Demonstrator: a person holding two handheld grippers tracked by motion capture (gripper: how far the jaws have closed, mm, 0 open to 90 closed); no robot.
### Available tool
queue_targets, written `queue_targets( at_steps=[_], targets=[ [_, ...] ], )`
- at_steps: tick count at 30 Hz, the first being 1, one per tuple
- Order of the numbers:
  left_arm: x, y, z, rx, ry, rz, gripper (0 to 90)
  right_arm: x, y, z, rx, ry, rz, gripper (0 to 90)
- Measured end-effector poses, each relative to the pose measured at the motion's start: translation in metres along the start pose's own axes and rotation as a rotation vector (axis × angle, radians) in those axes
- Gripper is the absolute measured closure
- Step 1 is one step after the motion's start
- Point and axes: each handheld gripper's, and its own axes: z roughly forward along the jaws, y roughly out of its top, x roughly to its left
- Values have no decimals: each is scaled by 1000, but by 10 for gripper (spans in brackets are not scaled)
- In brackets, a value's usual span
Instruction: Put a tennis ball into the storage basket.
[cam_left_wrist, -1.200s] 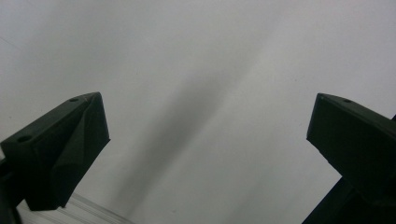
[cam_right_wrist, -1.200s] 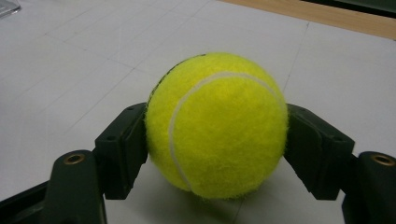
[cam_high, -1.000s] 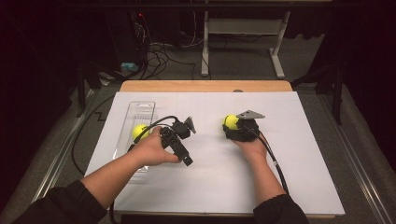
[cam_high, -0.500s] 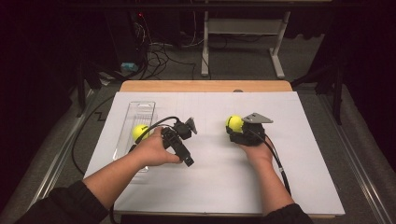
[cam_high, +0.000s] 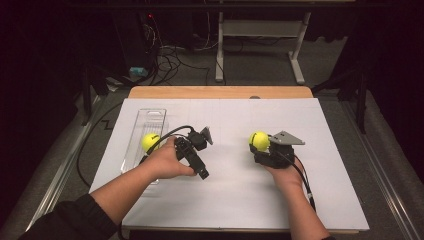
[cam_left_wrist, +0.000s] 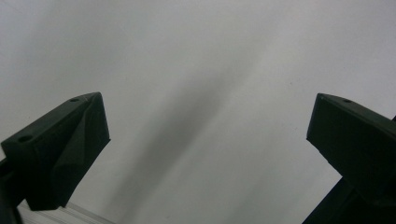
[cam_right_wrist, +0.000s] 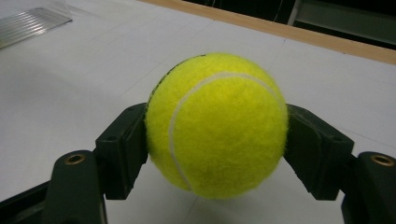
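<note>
1. On the white table (cam_high: 230, 200), the right gripper (cam_right_wrist: 217, 140) has its two black jaws clamped on a ball (cam_right_wrist: 217, 123), one pad pressed to each side
2. From its own view the ball sits squarely between the pads, bulging above and in front of them, its underside just over the table
3. From the high view that ball (cam_high: 259, 140) is at the far end of the right gripper (cam_high: 261, 147), right of the table's middle
4. The left gripper (cam_left_wrist: 205, 135) has its jaws wide apart with bare table between them
5. In the high view the left gripper (cam_high: 202, 172) lies low under the left hand (cam_high: 165, 160), pointing towards the near edge
6. A second ball (cam_high: 149, 142) sits by that hand, against a clear tray (cam_high: 145, 122) along the table's left side, well apart from the held one
</note>
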Motion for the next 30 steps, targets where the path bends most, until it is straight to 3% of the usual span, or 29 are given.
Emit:
queue_targets(
  at_steps=[15,24,30],
  targets=[
    [-1,-1,-4,-4,0,-2,1,14,-20,-28,-22,-8,-20,278],
    [-4,1,-4,4,-5,5,1,14,-40,-41,-3,-33,-34,279],
    [-4,0,-5,-1,1,-4,1,14,-49,-48,0,-21,-30,279]
  ],
)
